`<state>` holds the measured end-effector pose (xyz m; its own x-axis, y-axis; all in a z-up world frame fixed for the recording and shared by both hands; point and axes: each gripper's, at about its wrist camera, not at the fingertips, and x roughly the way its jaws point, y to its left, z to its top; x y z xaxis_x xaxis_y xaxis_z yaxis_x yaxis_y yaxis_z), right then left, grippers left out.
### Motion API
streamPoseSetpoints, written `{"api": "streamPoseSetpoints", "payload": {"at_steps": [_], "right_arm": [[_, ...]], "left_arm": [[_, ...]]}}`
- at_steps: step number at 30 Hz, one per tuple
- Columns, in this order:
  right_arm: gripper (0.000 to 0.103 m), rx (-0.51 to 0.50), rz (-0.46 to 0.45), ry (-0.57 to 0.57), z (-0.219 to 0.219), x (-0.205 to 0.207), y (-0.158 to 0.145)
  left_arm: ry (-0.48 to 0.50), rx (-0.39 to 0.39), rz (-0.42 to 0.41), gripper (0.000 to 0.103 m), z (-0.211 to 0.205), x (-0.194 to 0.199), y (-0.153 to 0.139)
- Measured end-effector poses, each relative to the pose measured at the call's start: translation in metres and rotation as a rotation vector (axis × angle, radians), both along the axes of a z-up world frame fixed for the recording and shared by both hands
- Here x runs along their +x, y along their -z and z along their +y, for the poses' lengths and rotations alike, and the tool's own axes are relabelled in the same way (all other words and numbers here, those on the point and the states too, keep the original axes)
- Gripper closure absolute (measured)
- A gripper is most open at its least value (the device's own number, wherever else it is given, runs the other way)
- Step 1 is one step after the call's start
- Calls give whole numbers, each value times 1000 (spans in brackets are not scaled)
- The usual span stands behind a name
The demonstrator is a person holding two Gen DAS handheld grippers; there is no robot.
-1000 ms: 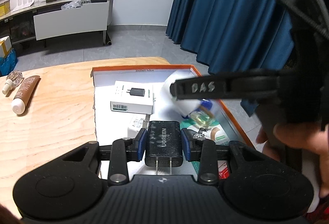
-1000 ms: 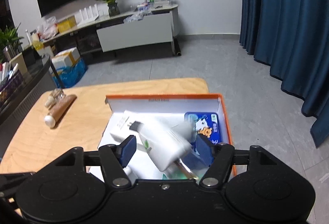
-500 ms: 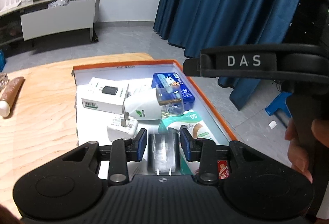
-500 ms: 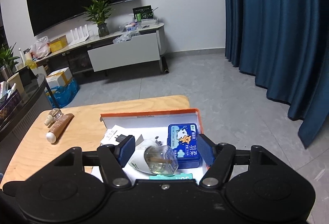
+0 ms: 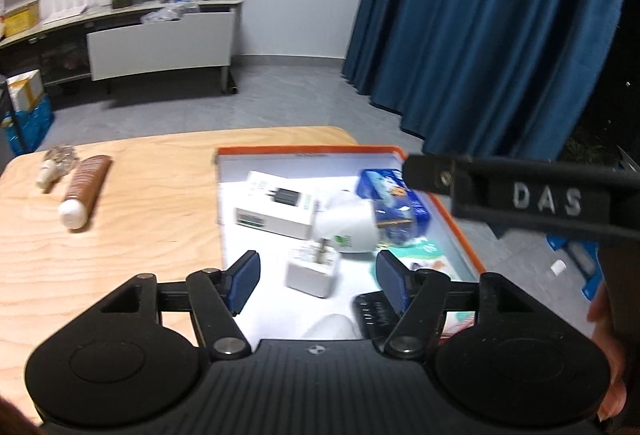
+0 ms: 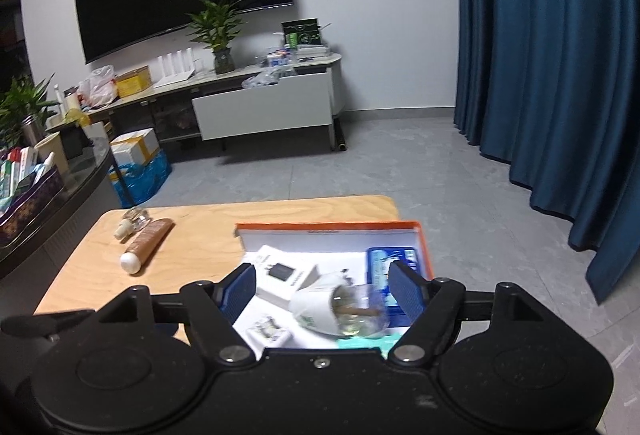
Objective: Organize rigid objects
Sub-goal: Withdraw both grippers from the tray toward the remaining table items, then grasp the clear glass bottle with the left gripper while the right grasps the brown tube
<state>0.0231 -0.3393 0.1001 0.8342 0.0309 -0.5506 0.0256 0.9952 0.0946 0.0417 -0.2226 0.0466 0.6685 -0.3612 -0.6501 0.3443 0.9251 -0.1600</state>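
Note:
An orange-rimmed box (image 5: pixel 304 149) with a white floor sits on the wooden table. My left gripper (image 5: pixel 319 284) hovers over its near end. Its jaws are opening, with nothing between the pads. The black charger (image 5: pixel 372 315) lies in the box under the right pad. Also in the box are a white cube plug (image 5: pixel 314 269), a white plug-in device with a clear bottle (image 5: pixel 348 229), a white charger carton (image 5: pixel 276 205) and a blue tin (image 5: pixel 394 195). My right gripper (image 6: pixel 322 291) hangs above the white device (image 6: pixel 340 311), its jaws opening and gripping nothing.
A brown tube (image 5: pixel 84 191) and a small glass bottle (image 5: pixel 56 161) lie on the table's left part. The right gripper's black finger (image 5: pixel 520 195) crosses the left view above the box's right rim. A green packet (image 5: pixel 424 255) lies at the box's right side. Floor and blue curtains lie beyond.
The left gripper opened and let go of the black charger, which now lies in the box. Both grippers rose and pulled back. The right one widened above the white device.

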Motion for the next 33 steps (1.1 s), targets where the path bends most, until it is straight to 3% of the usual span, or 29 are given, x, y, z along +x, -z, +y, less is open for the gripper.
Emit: {"api": "streamPoseSetpoints", "payload": {"at_steps": [7, 20, 25, 33], "right_arm": [[16, 6, 10, -44, 34, 7, 3], [16, 15, 83, -157, 90, 25, 27], [16, 17, 102, -188, 106, 37, 33], [16, 19, 135, -251, 145, 64, 45]], "left_arm": [[-74, 4, -10, 36, 39, 2, -2], [-292, 4, 41, 32, 135, 23, 23], [-368, 29, -3, 26, 174, 58, 22], [-372, 107, -55, 23, 212, 156, 36]]}}
